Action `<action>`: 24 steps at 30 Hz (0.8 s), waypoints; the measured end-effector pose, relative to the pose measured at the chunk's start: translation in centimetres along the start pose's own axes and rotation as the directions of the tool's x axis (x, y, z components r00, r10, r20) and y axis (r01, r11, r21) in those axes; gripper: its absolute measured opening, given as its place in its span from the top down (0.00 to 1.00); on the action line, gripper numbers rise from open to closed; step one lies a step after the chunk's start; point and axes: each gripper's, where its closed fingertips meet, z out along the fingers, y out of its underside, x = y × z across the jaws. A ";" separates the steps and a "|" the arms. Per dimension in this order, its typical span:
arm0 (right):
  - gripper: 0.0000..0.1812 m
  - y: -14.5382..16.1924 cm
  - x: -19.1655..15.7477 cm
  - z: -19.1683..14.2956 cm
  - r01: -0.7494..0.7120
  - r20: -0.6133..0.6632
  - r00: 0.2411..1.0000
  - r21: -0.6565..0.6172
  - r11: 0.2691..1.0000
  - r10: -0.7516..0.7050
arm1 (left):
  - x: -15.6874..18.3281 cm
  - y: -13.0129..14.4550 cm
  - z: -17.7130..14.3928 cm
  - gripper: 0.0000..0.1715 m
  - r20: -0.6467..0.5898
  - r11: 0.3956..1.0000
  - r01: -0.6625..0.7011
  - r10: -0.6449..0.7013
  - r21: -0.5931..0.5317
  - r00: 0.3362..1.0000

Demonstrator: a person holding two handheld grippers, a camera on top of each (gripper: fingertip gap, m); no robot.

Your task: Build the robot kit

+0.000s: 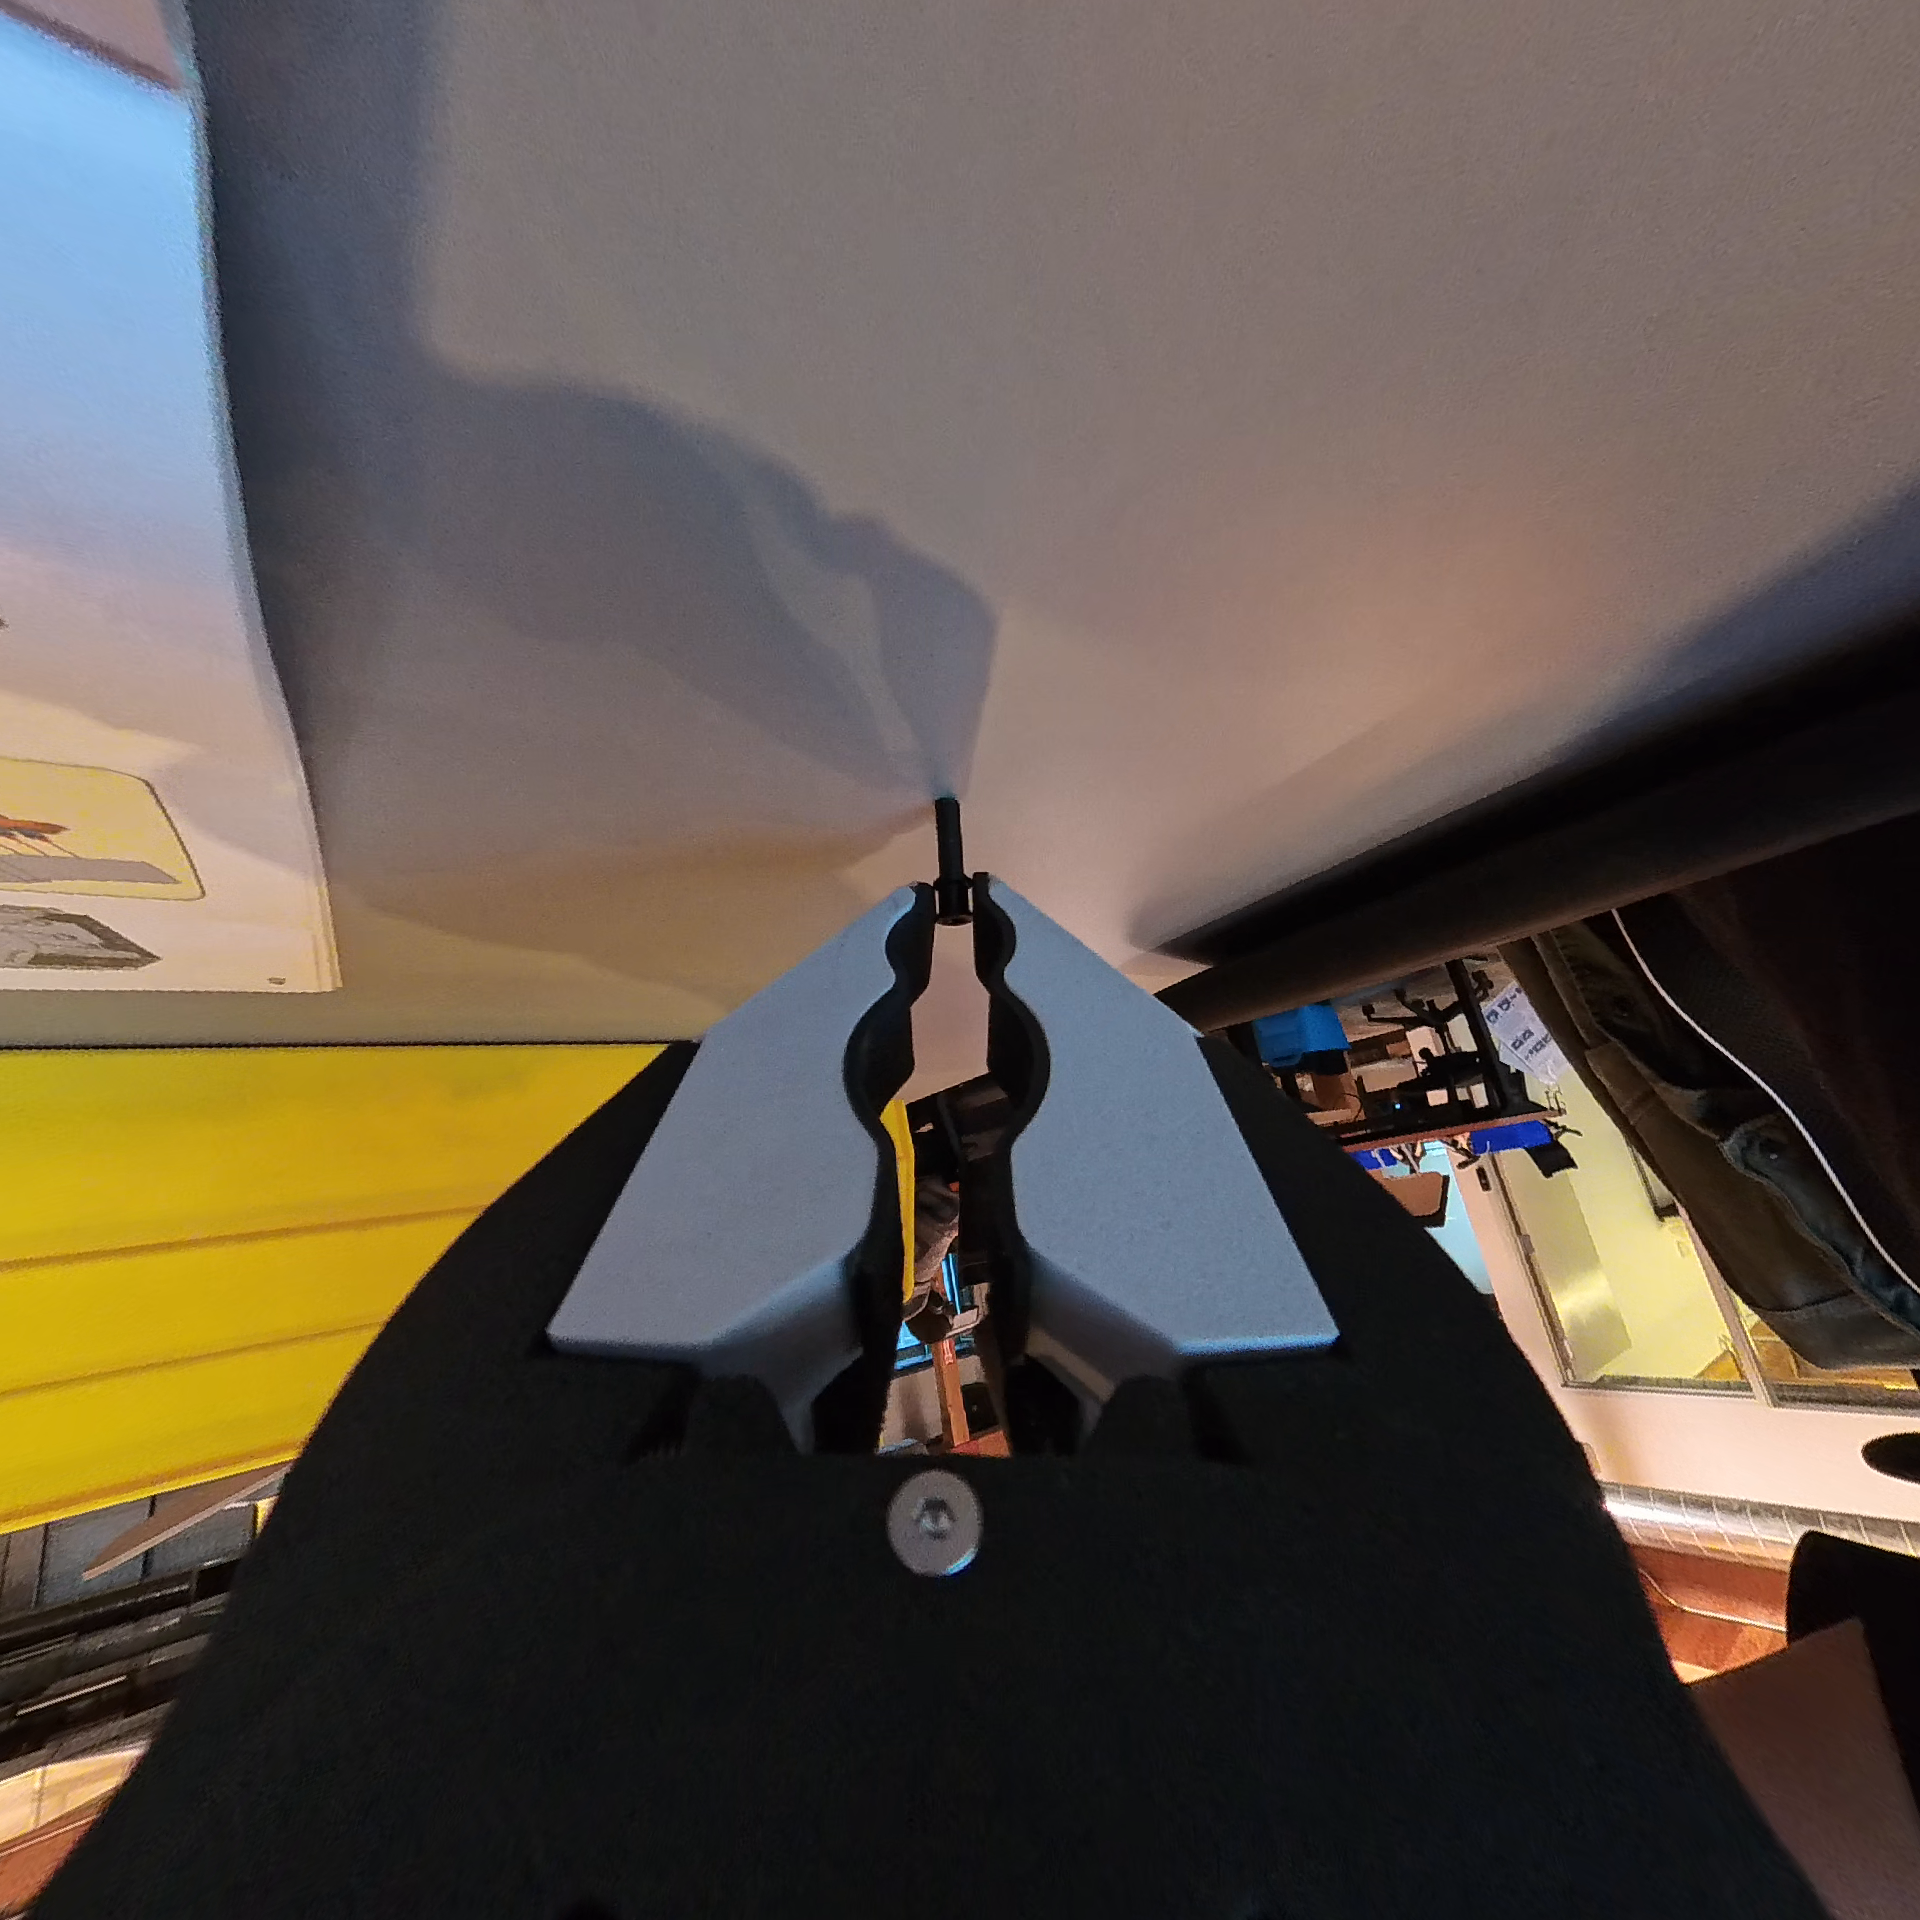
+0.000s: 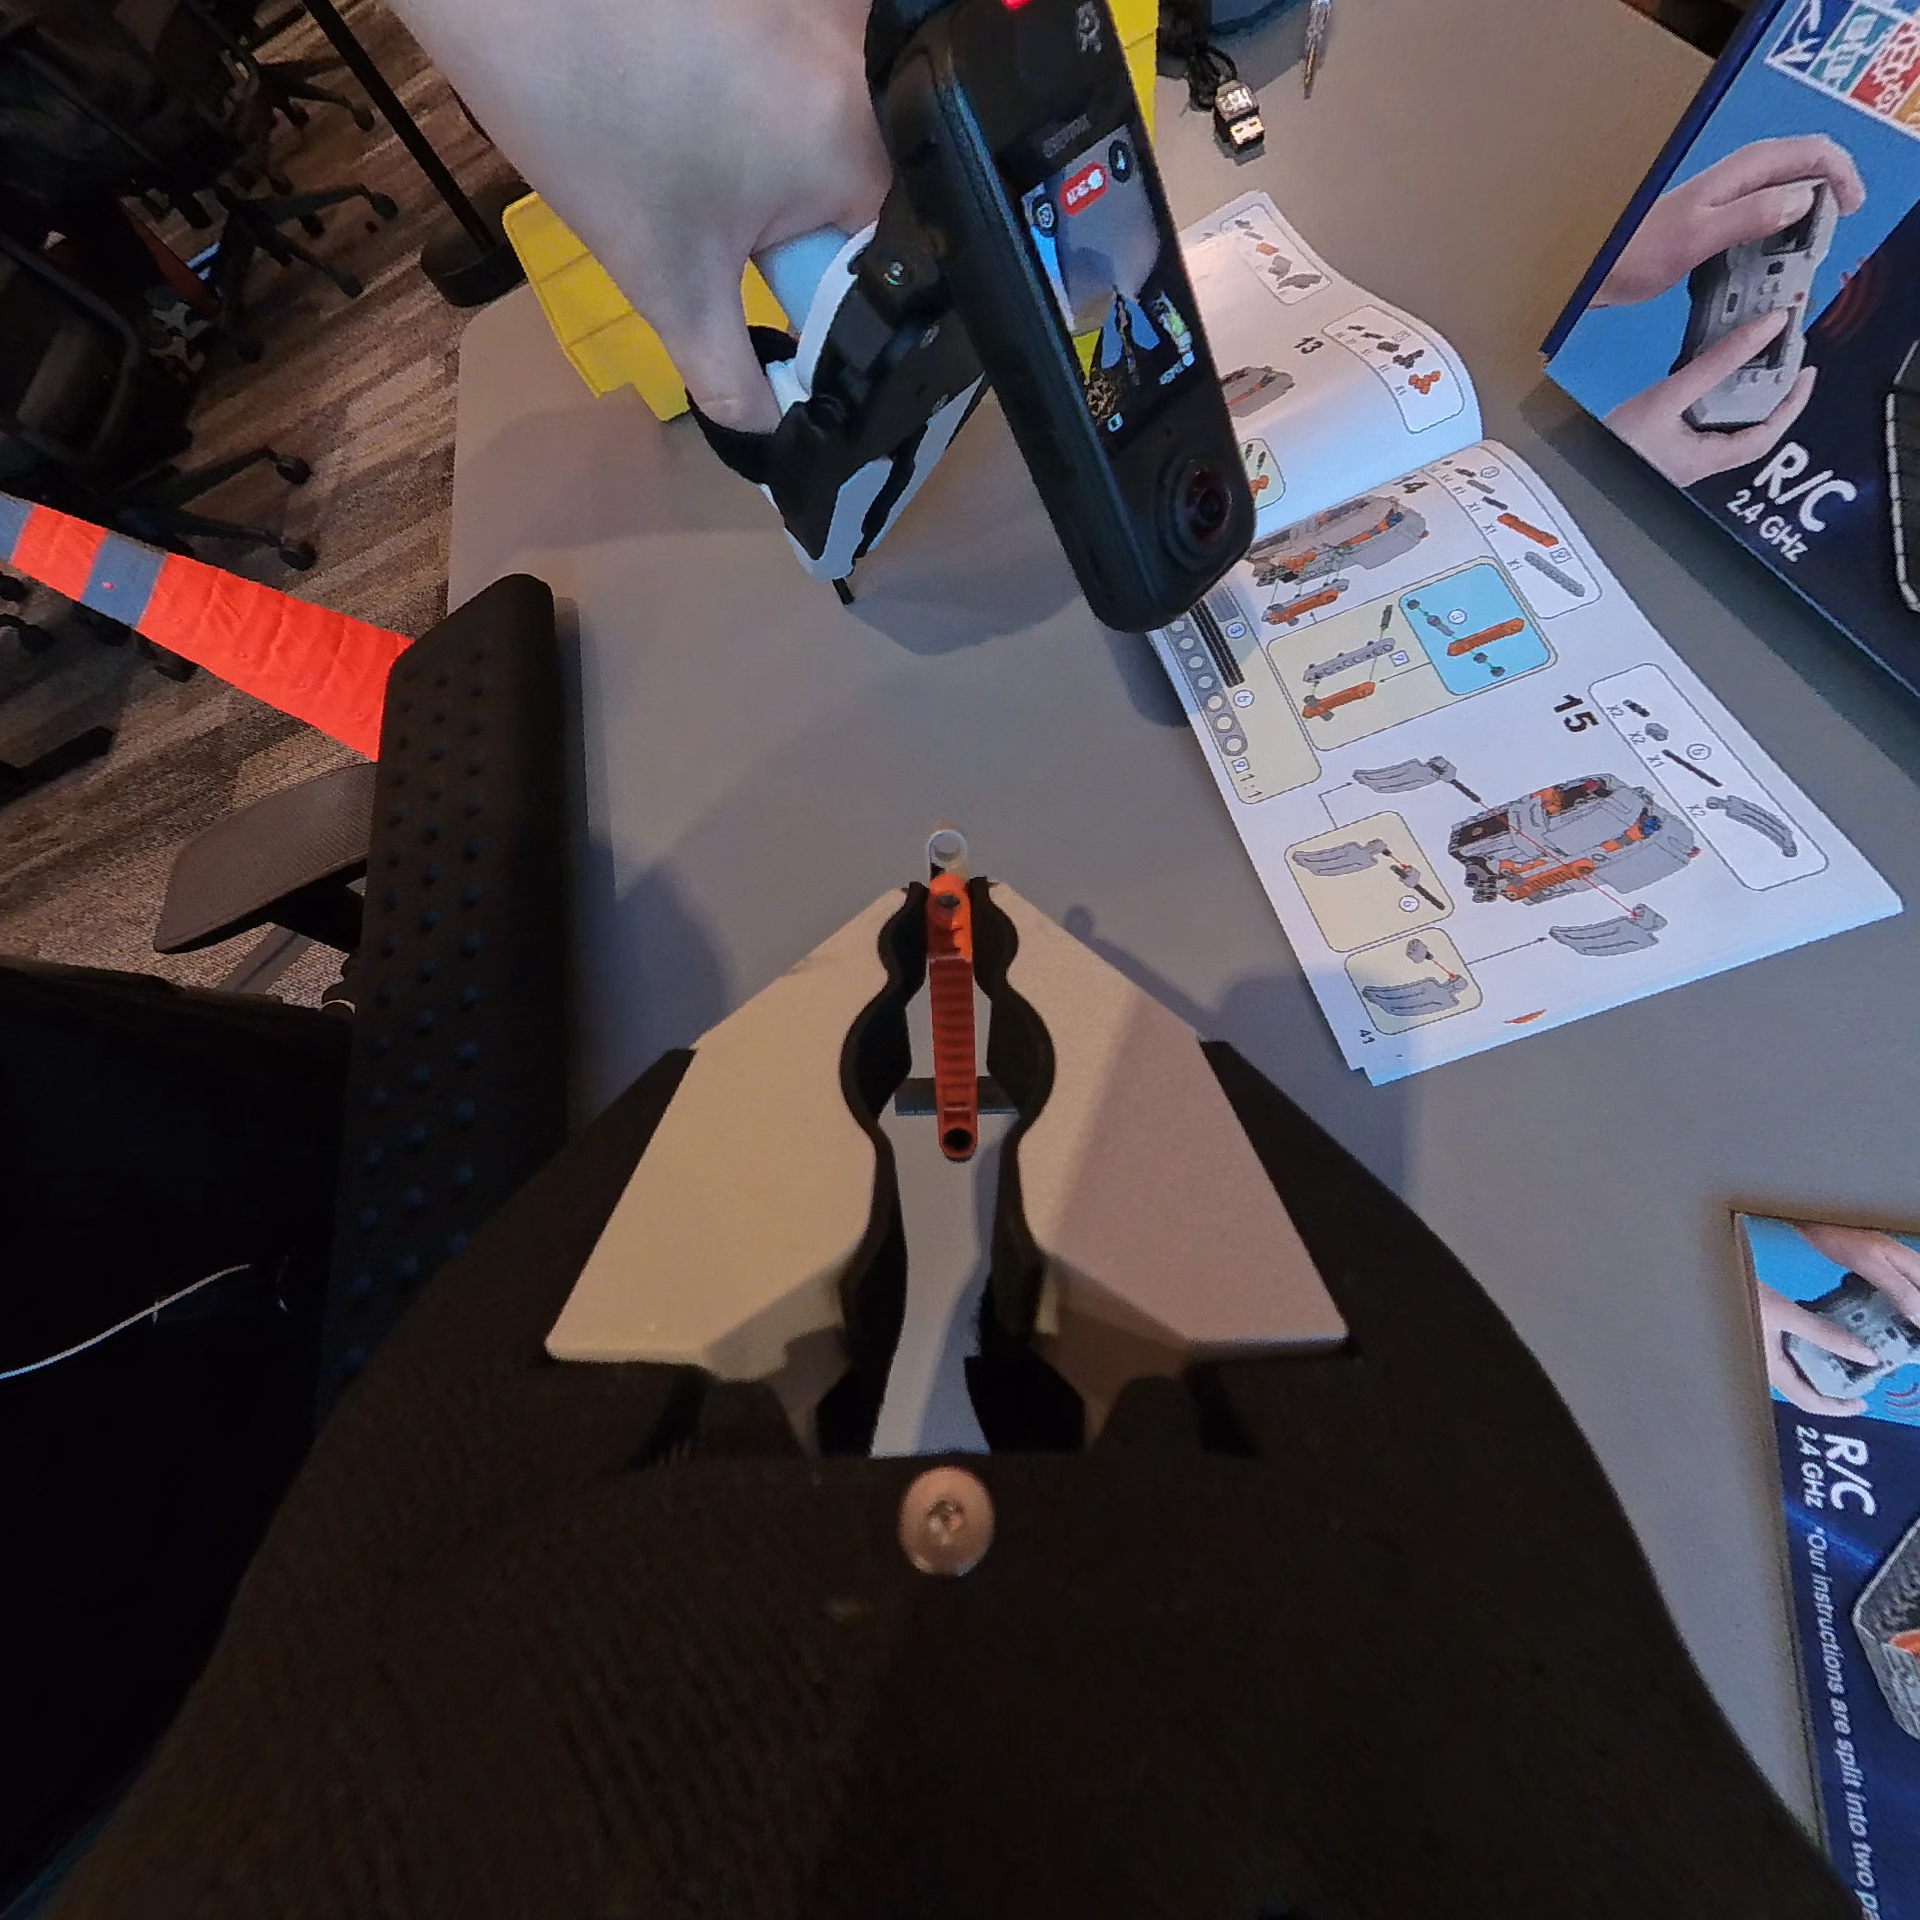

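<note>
Above the grey tabletop [image 2: 727, 727], right tongs [image 2: 948, 904] pinch an orange toothed beam [image 2: 948, 997]; left tongs [image 1: 951, 902], at twelve o'clock, clamp a black pin [image 1: 948, 847].

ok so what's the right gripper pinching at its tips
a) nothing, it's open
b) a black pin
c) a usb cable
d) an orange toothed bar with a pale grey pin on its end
d: in the right wrist view the right gripper is closed on an orange toothed bar with a pale grey pin at its far end, above the grey table; the black pin is in the left gripper.
</note>
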 end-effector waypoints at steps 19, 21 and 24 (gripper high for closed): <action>0.97 0.1 -0.1 0.1 0.000 0.005 1.000 -0.006 1.000 0.000 | 0.2 -0.5 -0.3 0.94 -0.034 0.999 0.024 -0.023 0.027 0.999; 0.97 0.1 -0.1 0.1 0.001 0.004 1.000 -0.007 1.000 -0.001 | 0.2 -0.7 -0.4 0.92 -0.035 0.999 0.030 -0.029 0.037 0.999; 0.97 0.1 -0.1 0.1 0.001 0.005 1.000 -0.009 1.000 -0.001 | 0.1 -0.7 -0.4 0.93 -0.030 0.999 0.029 -0.027 0.043 0.999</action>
